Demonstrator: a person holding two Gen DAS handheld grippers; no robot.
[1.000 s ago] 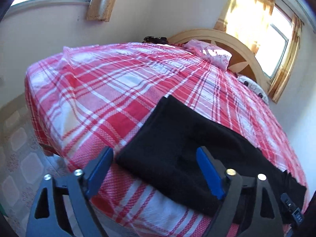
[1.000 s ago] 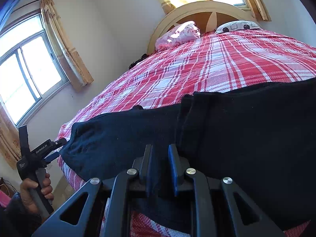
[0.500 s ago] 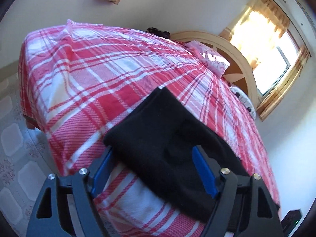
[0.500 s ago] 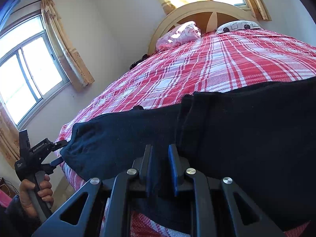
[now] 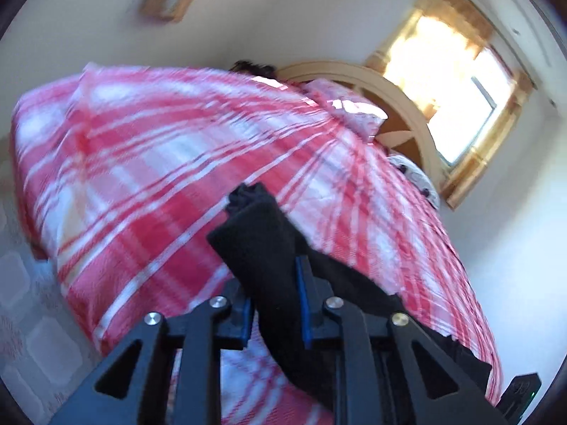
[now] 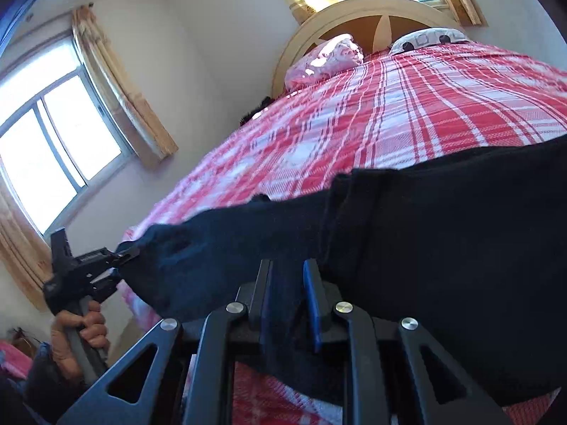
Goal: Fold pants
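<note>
Black pants (image 6: pixel 443 248) lie along the near edge of a bed with a red and white plaid cover (image 6: pixel 407 113). My right gripper (image 6: pixel 288 294) is shut on the pants' near edge. My left gripper (image 5: pixel 273 301) is shut on the leg end of the pants (image 5: pixel 262 248), which stands bunched up between its blue pads. In the right wrist view the left gripper (image 6: pixel 122 256) shows at the far left, gripping the leg end, with the person's hand on its handle.
A pink pillow (image 6: pixel 326 60) and a patterned pillow (image 6: pixel 425 39) lie by the arched wooden headboard (image 6: pixel 372 10). Curtained windows (image 6: pixel 53 148) are on two walls. A tiled floor (image 5: pixel 32 336) lies beside the bed's left edge.
My left gripper was open around the leg end; it has closed on the cloth and lifted it into a bunch. The right gripper has stayed shut on the pants.
</note>
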